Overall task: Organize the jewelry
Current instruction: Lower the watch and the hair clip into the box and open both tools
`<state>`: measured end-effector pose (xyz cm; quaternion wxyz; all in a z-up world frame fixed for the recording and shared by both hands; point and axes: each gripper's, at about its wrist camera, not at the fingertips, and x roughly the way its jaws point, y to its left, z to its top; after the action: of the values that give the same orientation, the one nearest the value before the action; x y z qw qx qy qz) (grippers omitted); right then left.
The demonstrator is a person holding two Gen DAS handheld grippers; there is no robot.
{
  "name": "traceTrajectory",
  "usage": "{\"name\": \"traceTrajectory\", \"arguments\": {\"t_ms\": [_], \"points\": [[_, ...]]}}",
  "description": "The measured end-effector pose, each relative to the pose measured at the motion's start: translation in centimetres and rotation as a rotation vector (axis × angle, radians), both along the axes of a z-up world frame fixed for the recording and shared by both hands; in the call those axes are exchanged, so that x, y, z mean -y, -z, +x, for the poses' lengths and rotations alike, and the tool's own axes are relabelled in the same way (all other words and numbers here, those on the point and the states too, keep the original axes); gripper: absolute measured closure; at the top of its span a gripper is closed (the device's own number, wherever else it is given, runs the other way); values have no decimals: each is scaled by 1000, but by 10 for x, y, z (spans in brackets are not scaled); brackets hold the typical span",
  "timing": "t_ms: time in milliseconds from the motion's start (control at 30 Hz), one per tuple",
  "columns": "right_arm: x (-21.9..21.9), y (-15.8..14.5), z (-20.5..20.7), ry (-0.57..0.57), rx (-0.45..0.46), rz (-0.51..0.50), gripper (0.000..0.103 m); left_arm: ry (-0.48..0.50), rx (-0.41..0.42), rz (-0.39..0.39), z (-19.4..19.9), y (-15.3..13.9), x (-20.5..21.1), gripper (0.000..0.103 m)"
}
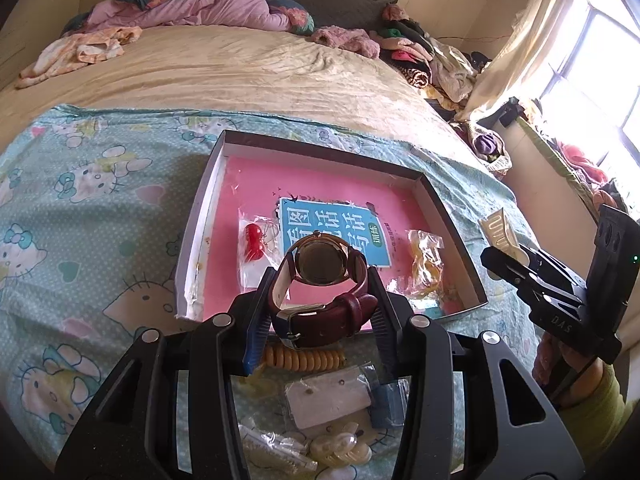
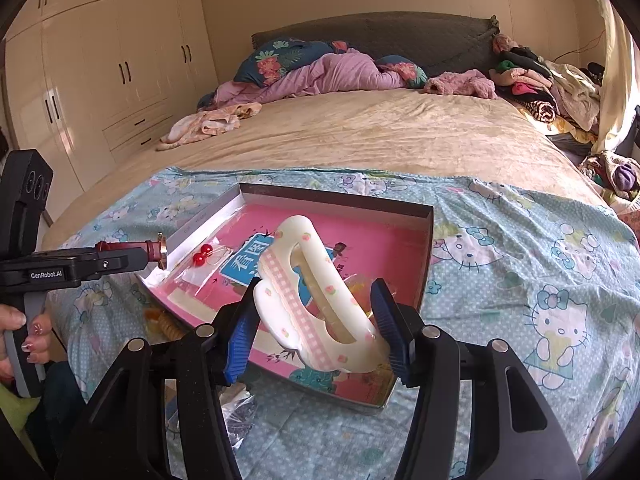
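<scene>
We carry one piece in each hand toward the shallow box (image 1: pixel 452 216) on the bed, which sits on a cartoon-cat sheet (image 1: pixel 80 208). The left tongs (image 1: pixel 320 280) are closed partway on a wristwatch (image 1: pixel 320 272), pads pressing its glossy maroon leather strap, the round gold-rimmed case tipped up and facing away toward the box, the buckled loop hanging near us. The right tongs (image 2: pixel 316 320) are clamped wider on a cream hair claw clip (image 2: pixel 312 292), smooth hard plastic with a pink gingham band and small painted flowers; its long axis runs slantwise, from low right by the near pad up and left over the box. The box lies ahead of and below both tongs, its long side running across our view, its rim dark outside and white inside, a pink booklet lining the floor. Already inside are red beads in a clear crinkly bag (image 1: pixel 252 240) toward the left and a yellow item in another bag (image 1: pixel 426 264) toward the right. The bare stretch lies between them, so the watch seems nearer the middle gap, while the clip hangs over the right half. Loose bits remain on the sheet beneath the left tongs: a yellow coiled hair tie (image 1: pixel 304 358) and a white card in plastic (image 1: pixel 328 400).
</scene>
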<state>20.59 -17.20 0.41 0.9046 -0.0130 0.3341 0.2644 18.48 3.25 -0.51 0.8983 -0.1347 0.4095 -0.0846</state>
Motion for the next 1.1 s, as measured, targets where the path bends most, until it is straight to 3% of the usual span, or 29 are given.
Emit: {"name": "traceTrajectory", "arguments": {"t_ms": [567, 1100], "points": [[-10, 37, 45, 12, -94, -30, 50, 32, -51, 83, 34, 33, 23, 67], [-13, 49, 49, 16, -119, -33, 47, 39, -65, 116, 43, 46, 29, 66]]}}
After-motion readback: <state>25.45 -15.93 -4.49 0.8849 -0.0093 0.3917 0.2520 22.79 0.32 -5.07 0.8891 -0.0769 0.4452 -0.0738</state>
